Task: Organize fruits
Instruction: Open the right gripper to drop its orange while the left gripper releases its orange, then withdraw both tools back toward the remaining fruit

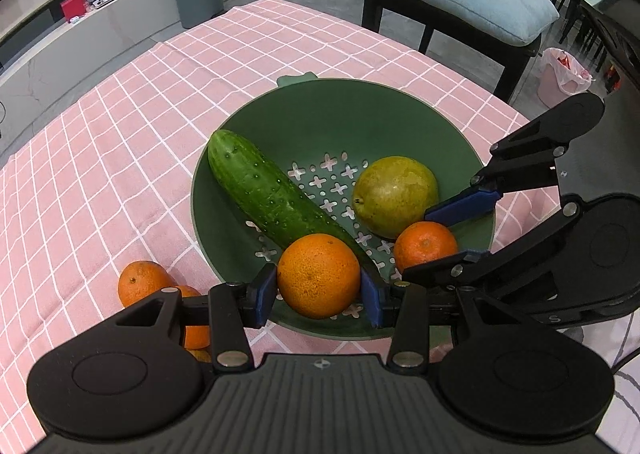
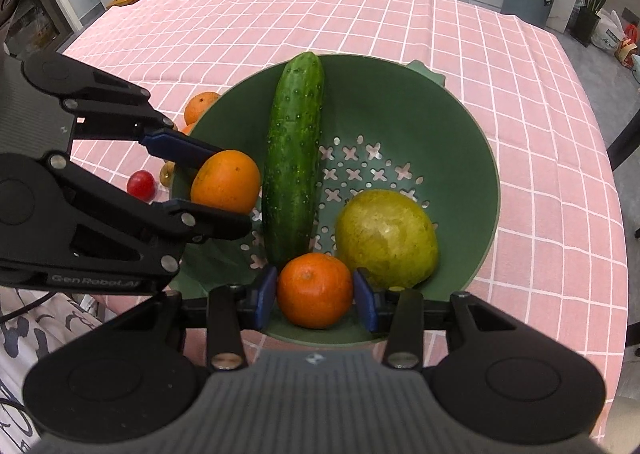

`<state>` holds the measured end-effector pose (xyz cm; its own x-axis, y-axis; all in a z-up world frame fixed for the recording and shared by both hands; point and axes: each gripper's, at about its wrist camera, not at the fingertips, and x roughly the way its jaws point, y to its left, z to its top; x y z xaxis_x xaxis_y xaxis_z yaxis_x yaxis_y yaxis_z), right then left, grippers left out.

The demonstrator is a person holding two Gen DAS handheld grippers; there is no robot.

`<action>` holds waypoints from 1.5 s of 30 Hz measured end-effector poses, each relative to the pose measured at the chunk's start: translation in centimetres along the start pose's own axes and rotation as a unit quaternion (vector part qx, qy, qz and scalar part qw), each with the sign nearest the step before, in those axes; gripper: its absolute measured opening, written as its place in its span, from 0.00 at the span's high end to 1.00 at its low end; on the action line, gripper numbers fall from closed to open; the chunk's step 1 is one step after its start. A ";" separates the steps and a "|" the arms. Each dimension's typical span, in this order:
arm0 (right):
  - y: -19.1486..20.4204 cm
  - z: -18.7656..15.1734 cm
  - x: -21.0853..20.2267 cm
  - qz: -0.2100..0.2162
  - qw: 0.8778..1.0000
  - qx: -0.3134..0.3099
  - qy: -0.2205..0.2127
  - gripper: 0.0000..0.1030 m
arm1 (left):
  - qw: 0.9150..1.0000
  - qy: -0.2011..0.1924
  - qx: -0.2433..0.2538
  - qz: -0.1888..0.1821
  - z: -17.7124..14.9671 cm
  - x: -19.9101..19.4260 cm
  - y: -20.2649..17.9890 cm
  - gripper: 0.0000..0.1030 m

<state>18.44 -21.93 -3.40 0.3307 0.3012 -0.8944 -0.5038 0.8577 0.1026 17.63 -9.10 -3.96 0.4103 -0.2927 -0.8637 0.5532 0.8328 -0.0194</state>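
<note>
Over green colander [image 1: 240, 142]: left gripper [image 1: 319, 292] pads press the large orange [image 1: 319, 274]; right gripper [image 2: 315, 294] pads clamp the small mandarin [image 2: 315, 290]. Cucumber [image 2: 296, 158] and pear [image 2: 386, 238] lie inside.

The left gripper [image 1: 319, 288] brackets an orange [image 1: 319, 275] inside the green colander [image 1: 320, 110] — beside a cucumber [image 1: 264, 190], a pear [image 1: 394, 194] and a tangerine [image 1: 425, 246] between the right gripper [image 1: 452, 232] fingers.
</note>
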 end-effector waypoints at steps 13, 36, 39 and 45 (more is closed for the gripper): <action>0.2 -0.4 -2.3 -0.035 0.999 0.005 -0.028 0.44 | 0.999 -0.044 -0.002 0.029 -0.3 -2.5 -0.4 0.35; 7.3 1.3 -4.9 -0.003 0.986 -0.053 -0.158 0.44 | 0.986 -0.115 -0.103 0.068 -5.0 -9.5 6.1 0.35; 8.9 2.0 -4.3 0.000 0.984 -0.088 -0.156 0.45 | 0.986 -0.107 -0.112 0.056 -6.0 -9.5 7.4 0.35; 11.3 3.0 -2.4 -0.005 0.977 -0.160 -0.140 0.52 | 0.986 -0.091 -0.137 0.040 -8.1 -9.0 10.1 0.35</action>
<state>14.33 -11.67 1.24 0.5197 0.4352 -0.7352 -0.7086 0.7003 -0.0864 13.65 5.76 -0.51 0.5826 -0.2796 -0.7632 0.3076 0.9450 -0.1114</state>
